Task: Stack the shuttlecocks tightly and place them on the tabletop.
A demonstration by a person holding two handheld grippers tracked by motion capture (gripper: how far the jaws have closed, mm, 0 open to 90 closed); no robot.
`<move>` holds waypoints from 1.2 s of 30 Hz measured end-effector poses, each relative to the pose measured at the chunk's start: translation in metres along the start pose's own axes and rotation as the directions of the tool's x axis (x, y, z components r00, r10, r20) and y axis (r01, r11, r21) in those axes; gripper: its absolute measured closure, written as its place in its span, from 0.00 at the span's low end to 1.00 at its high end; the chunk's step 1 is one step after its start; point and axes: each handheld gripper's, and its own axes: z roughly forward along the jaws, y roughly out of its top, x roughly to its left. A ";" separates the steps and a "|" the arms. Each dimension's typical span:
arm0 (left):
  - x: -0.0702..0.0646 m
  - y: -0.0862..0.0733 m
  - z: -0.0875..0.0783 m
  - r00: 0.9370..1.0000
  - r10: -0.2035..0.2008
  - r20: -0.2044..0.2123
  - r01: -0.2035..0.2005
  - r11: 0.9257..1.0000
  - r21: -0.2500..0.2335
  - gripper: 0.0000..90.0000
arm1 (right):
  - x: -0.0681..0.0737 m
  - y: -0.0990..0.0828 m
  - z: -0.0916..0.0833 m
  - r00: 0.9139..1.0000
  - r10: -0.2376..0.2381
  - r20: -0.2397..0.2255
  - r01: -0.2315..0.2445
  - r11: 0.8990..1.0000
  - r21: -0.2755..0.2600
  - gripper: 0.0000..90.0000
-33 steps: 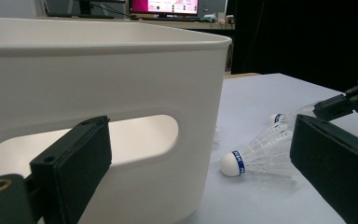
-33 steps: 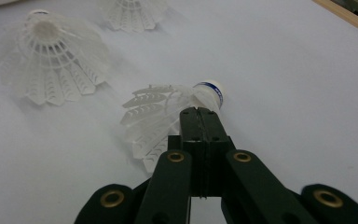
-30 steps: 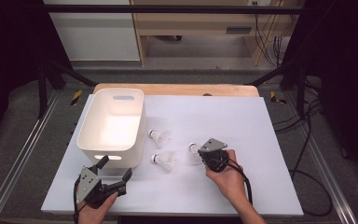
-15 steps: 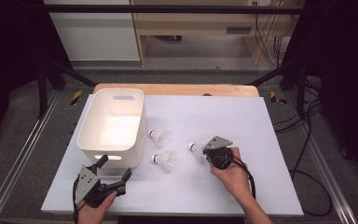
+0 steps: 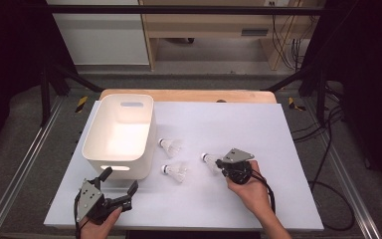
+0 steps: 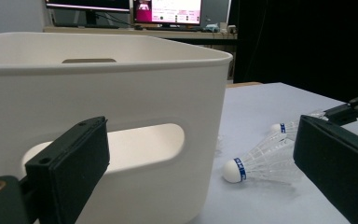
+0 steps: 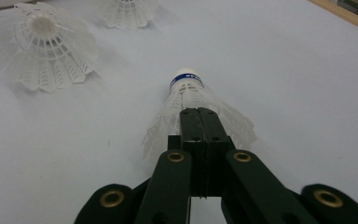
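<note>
Gripping now: the right gripper (image 7: pixel 199 114) is clamping its two black jaws together on the white plastic feathered skirt of a shuttlecock with a blue-banded white cork (image 7: pixel 186 93).
Held shuttlecock's place: it is lying on the pale blue-white tabletop (image 5: pixel 278 134), right of the other two shuttlecocks, its cork pointing away from the person's right hand (image 5: pixel 251 191); in the high view it is showing at the gripper's tip (image 5: pixel 210 159).
Right gripper in the high view: it is sitting low over the table (image 5: pixel 222 163), its grey three-cornered plate facing up and its black cable trailing back along the wrist.
Left gripper: it is resting near the table's front left corner (image 5: pixel 122 184), its jaws standing wide apart with nothing between them; in the left gripper view they are framing the near wall of the box.
Box: a white rectangular plastic tub with slot handles (image 5: pixel 92 149) is standing on the left part of the table, just ahead of the left gripper.
Other shuttlecocks: one white plastic shuttlecock (image 5: pixel 170 146) is lying just beside the tub's right wall, and another (image 5: pixel 175 172) is lying nearer the person, both apart from the held one.
Left gripper view detail: the nearer loose shuttlecock (image 6: pixel 261 161) is lying on its side with its cork toward the tub.
</note>
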 end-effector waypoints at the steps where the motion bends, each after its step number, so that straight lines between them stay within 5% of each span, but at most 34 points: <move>1: 0.001 0.000 -0.002 1.000 -0.002 -0.007 0.002 1.000 -0.003 0.04 | 0.000 -0.001 -0.001 1.000 0.005 -0.001 -0.005 1.000 -0.002 1.00; 14: 0.017 -0.002 -0.011 0.998 -0.010 -0.060 0.009 1.000 -0.012 0.04 | -0.010 -0.030 -0.018 0.997 0.079 -0.009 -0.079 0.995 -0.057 0.97; 18: 0.019 -0.001 -0.013 0.998 -0.008 -0.063 0.006 1.000 -0.023 0.04 | -0.011 -0.037 -0.024 0.995 0.095 -0.017 -0.096 0.993 -0.068 0.83; 23: 0.020 -0.001 -0.012 0.998 -0.002 -0.059 0.000 1.000 -0.022 0.02 | -0.006 -0.043 -0.021 0.990 0.132 -0.053 -0.133 0.991 -0.027 0.42; 27: 0.018 0.000 -0.012 0.998 0.002 -0.056 -0.003 1.000 -0.024 0.02 | 0.002 -0.036 -0.014 0.987 0.139 -0.079 -0.141 0.990 -0.017 0.25; 33: 0.016 -0.002 -0.010 0.999 0.016 -0.045 -0.016 1.000 -0.010 0.02 | 0.012 -0.023 -0.003 0.987 0.120 -0.105 -0.122 0.992 -0.018 0.15; 36: 0.015 -0.003 -0.011 0.999 0.024 -0.043 -0.024 1.000 -0.010 0.02 | 0.012 -0.018 0.004 0.985 0.140 -0.104 -0.141 0.990 -0.001 0.20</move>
